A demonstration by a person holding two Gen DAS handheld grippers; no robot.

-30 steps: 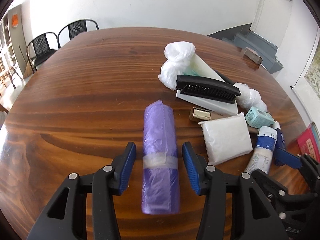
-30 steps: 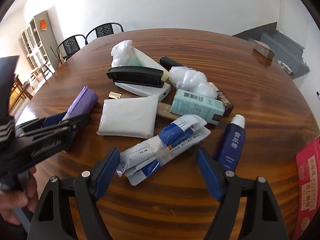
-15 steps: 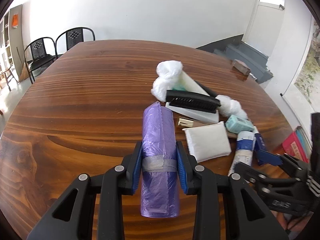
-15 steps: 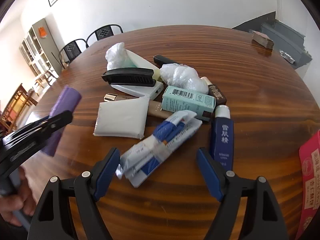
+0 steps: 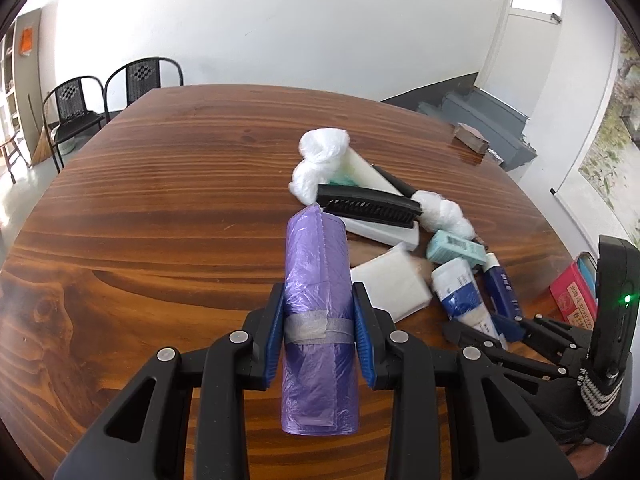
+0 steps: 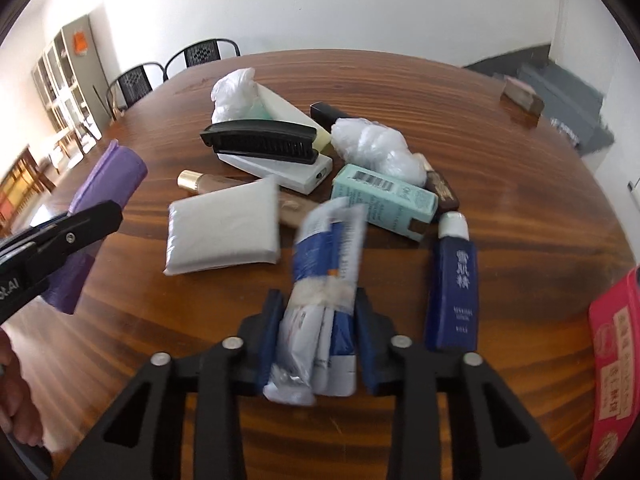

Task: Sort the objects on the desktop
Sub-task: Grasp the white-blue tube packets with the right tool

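A white-walled room with two black chairs (image 5: 116, 96) lies behind the round wooden tabletop (image 5: 168, 208) we are sorting on.

From the left wrist view, our left claw (image 5: 319, 332) is clenched on the purple roll of bags (image 5: 318, 304), its blue pads pressing the sides at the grey tape band. The roll's long axis runs straight away from us along the fingers, its far end pointing toward the black brush (image 5: 370, 206) and the clutter beyond. It looks lifted off the wood, though we cannot be certain.

From the right wrist view, our right claw (image 6: 317, 340) is closing on the taped bundle of blue-and-white sachets (image 6: 324, 280), which sits between the pads; they appear to press its sides already. The bundle's long axis also runs along the fingers, its far end tilted up and blurred. Just to its right lies the dark blue tube (image 6: 454, 292), to its left the white tissue pack (image 6: 222, 232).

We judge the pick-up step nearly complete for both hands. Next we must carry each item clear of the pile to its own place, keeping the grips firm, since soft packaging may slip.
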